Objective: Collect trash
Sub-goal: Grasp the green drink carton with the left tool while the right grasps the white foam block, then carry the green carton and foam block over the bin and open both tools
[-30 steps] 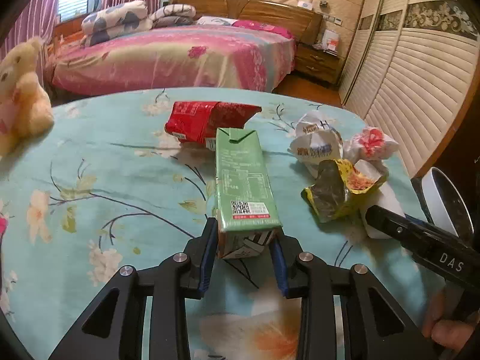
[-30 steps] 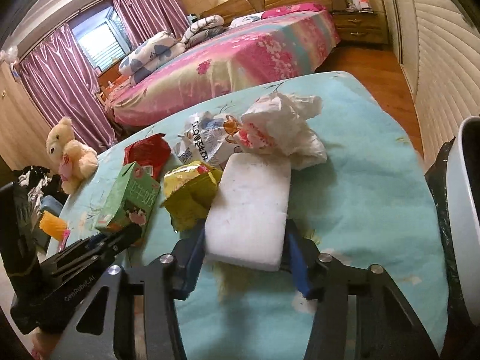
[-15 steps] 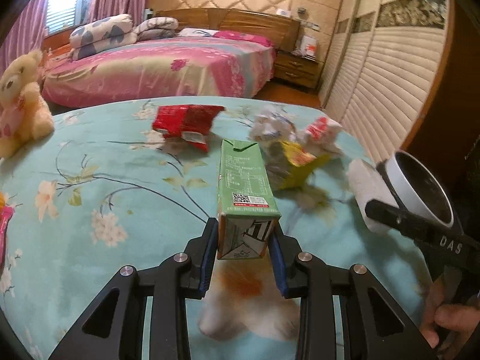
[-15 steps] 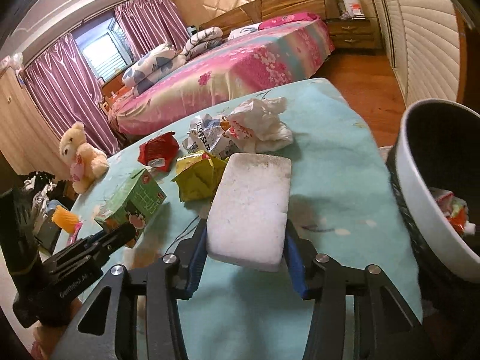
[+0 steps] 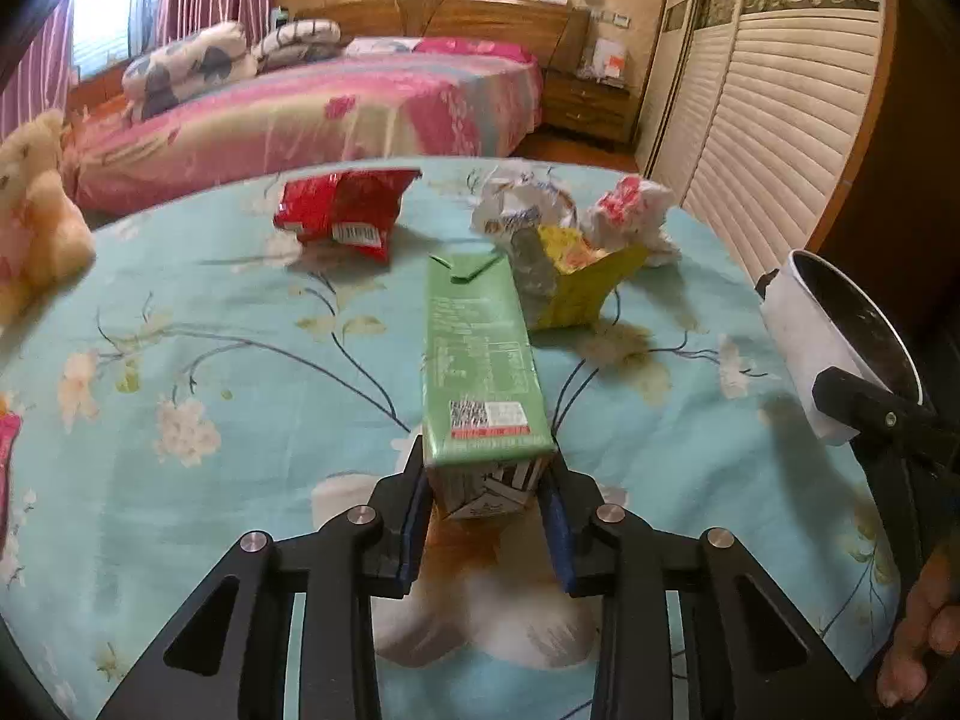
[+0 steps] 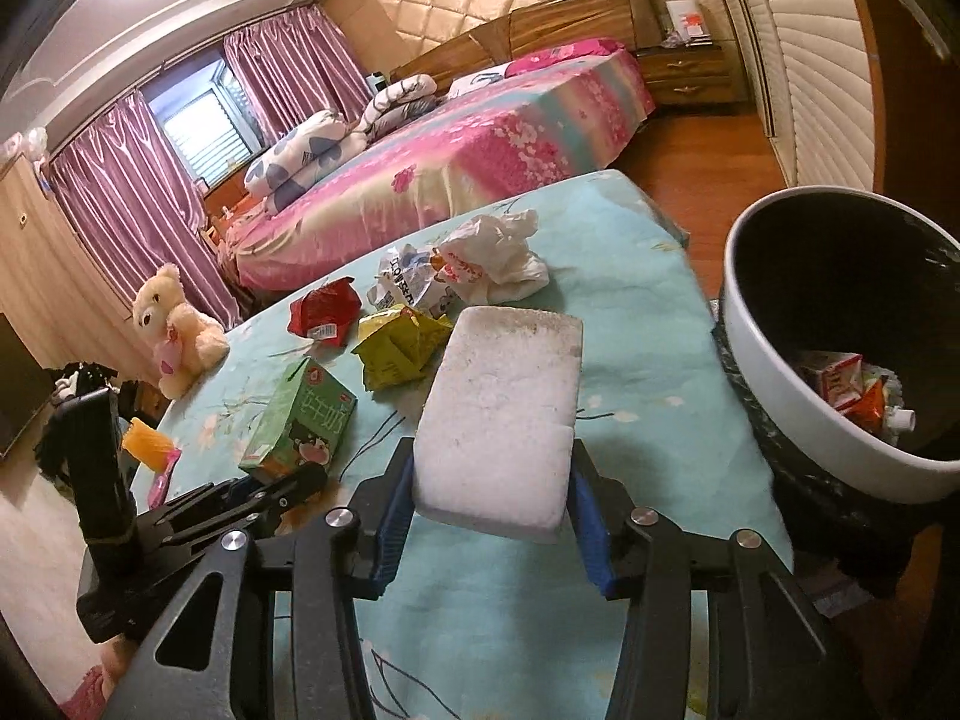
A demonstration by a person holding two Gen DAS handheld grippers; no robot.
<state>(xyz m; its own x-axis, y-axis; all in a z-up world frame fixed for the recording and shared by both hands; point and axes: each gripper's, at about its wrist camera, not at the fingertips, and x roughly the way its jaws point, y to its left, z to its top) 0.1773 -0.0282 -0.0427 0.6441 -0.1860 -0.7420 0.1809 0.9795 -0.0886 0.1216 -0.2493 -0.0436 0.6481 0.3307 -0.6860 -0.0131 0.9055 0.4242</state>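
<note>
Green carton (image 5: 480, 360) base hidden between left gripper (image 5: 487, 516) pads

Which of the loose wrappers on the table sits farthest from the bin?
The red wrapper. It lies alone on the teddy-bear side, while the yellow wrapper and the crumpled white wrappers cluster nearer the bin.

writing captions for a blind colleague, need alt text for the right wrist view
The right gripper clamps a white foam block above a table with a turquoise floral cloth, next to a white trash bin already holding wrappers. To the left, the left gripper holds a green carton; yellow, red and white wrappers lie beyond, with a pink bed behind.
</note>
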